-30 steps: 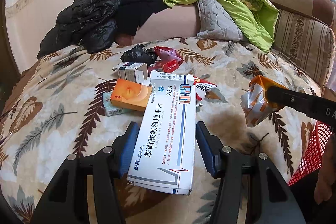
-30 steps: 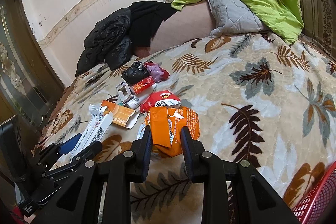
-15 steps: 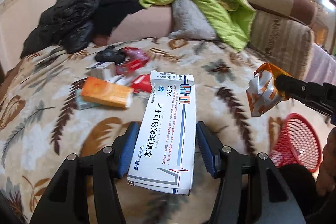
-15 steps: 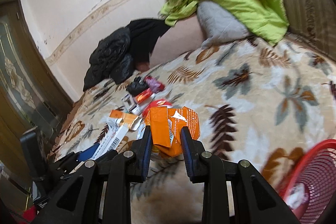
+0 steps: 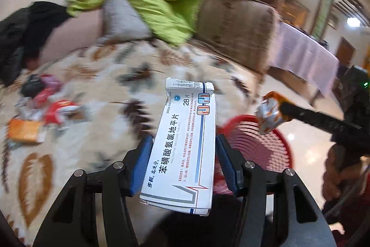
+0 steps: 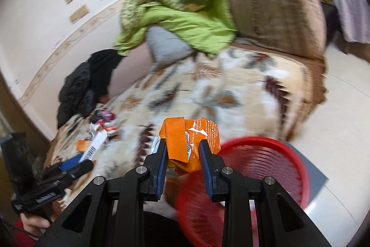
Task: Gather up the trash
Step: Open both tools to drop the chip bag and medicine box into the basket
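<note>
The left gripper [image 5: 183, 161] is clamped on a white tablet box [image 5: 185, 149], whose long axis runs straight out along the fingers, torn flap end pointing away from the tool. The right gripper [image 6: 182, 154] pinches a crumpled orange snack wrapper [image 6: 189, 142] between its pads. The red mesh basket [image 6: 266, 168] sits on the floor just ahead of and below the right gripper, slightly to its right; from the left gripper it lies ahead and to the right, past the box's far end. The right gripper looks nearer the basket, so its wrapper likely drops first. More litter [image 5: 46, 112] remains on the leaf-patterned blanket [image 5: 97, 145], off to the left.
</note>
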`<move>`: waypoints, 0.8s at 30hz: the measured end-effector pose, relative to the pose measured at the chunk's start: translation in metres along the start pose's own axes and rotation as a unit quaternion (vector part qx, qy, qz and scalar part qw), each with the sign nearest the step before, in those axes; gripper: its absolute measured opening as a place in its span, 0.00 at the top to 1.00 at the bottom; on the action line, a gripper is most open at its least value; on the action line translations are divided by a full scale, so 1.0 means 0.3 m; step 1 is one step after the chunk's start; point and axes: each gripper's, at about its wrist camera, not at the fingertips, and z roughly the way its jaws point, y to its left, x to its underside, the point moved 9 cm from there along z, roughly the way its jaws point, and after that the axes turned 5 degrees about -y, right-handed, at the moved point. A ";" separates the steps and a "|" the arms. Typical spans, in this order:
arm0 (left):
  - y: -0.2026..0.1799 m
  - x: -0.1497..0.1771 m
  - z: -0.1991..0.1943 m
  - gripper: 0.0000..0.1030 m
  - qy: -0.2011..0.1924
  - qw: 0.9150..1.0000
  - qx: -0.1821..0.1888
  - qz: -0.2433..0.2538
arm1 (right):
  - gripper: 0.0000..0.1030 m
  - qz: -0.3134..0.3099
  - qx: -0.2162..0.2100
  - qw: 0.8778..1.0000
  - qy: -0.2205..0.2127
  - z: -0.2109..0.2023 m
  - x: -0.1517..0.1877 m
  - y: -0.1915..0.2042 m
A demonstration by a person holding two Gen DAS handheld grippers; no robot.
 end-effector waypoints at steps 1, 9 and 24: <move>-0.037 0.001 0.020 0.46 0.007 1.000 0.011 0.003 | 0.72 0.007 0.007 1.000 0.002 -0.011 0.006 -0.037; -0.300 0.037 0.211 0.45 0.078 0.993 0.083 0.024 | 0.69 0.050 0.044 0.998 0.011 -0.045 0.037 -0.213; -0.052 0.059 0.086 0.37 0.044 0.999 0.002 -0.001 | 0.51 0.014 -0.013 0.999 0.035 0.066 0.044 0.008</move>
